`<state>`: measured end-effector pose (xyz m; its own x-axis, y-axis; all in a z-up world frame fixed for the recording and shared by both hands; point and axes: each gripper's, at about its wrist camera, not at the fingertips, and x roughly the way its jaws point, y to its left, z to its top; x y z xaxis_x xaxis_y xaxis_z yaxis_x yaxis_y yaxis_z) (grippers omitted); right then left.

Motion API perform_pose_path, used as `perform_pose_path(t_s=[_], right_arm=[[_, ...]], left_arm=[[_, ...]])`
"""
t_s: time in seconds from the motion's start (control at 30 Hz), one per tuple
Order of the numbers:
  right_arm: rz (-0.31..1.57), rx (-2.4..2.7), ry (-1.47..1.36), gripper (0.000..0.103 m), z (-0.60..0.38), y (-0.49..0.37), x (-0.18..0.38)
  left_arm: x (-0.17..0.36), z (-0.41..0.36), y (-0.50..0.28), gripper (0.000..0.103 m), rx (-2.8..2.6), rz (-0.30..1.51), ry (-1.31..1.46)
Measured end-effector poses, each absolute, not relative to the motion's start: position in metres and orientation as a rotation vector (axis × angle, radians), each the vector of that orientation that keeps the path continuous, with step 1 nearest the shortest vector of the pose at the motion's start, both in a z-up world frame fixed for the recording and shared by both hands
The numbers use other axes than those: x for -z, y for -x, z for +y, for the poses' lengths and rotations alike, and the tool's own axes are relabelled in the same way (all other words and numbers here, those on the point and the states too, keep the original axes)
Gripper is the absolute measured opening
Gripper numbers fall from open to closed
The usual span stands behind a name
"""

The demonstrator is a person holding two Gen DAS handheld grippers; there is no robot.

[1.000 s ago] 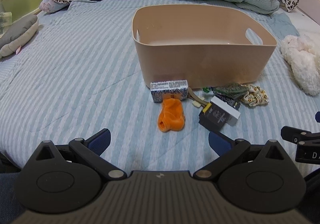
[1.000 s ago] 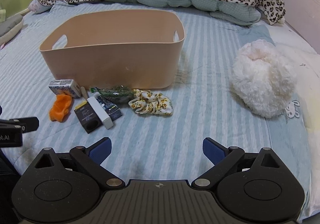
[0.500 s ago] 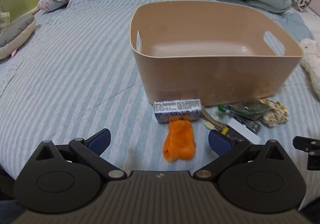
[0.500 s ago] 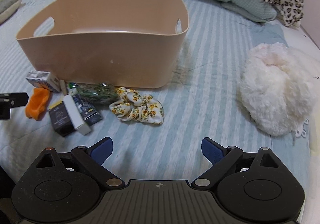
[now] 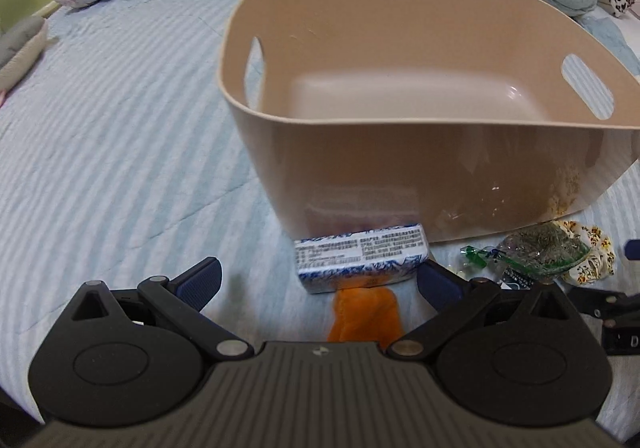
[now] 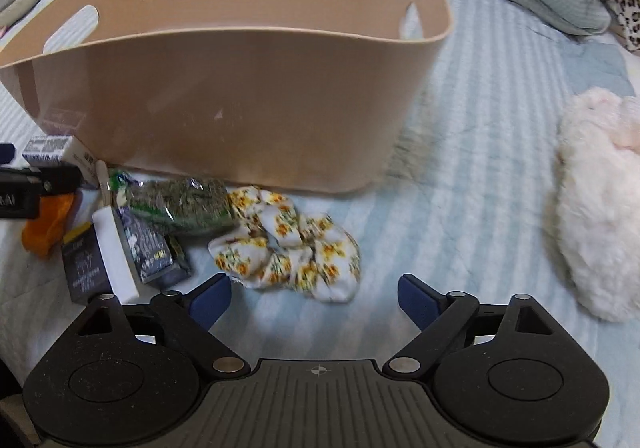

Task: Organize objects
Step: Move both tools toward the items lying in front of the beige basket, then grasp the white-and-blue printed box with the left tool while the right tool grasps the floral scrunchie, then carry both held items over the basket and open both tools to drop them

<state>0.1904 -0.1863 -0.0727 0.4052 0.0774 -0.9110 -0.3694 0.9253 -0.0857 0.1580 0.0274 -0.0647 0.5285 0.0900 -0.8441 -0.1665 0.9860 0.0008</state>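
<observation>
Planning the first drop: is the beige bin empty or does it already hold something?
Empty. The left wrist view looks into the beige bin and shows a bare floor; the floral scrunchie and the other items lie outside on the bed.

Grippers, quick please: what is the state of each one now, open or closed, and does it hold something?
Left gripper: open, holding nothing.
Right gripper: open, jaws just closing a little, nothing between them.

Striped bed carries beige basket, floral scrunchie, orange cloth, white plush

Clutter before beige bin (empty)
</observation>
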Motion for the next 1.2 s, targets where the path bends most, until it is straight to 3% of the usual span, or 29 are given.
perform_pose_path(t_s=[0.1,0.13,0.23,0.3,0.4,0.67,1.2], right_arm=[[1.117,-0.301,0.277,0.081,-0.184,-0.194,0.076],[1.120,-0.307,0.270,0.078,-0.183,-0.194,0.078],[1.114,-0.321,0.253,0.060,-0.183,-0.192,0.078],[1.108,-0.316,0.246,0.041,-0.185,-0.190,0.076],[1.117,-0.313,0.226,0.024,-0.190,-0.187,0.073],[1.122,-0.278,0.168,0.018,-0.205,-0.167,0.050],[0.808,-0.294,0.036,0.018,-0.207,-0.142,-0.061]], left_arm=[[0.066,0.026,-0.160,0.099,-0.156,0.980,0.073],[0.066,0.027,-0.161,0.089,-0.152,0.974,0.075],[0.068,0.030,-0.165,0.079,-0.140,0.984,0.088],[0.070,0.031,-0.163,0.065,-0.128,0.998,0.096],[0.068,0.033,-0.158,0.065,-0.126,0.992,0.099],[0.035,0.040,-0.130,0.065,-0.120,0.935,0.112],[-0.073,0.029,-0.100,0.065,-0.098,0.678,0.039]])
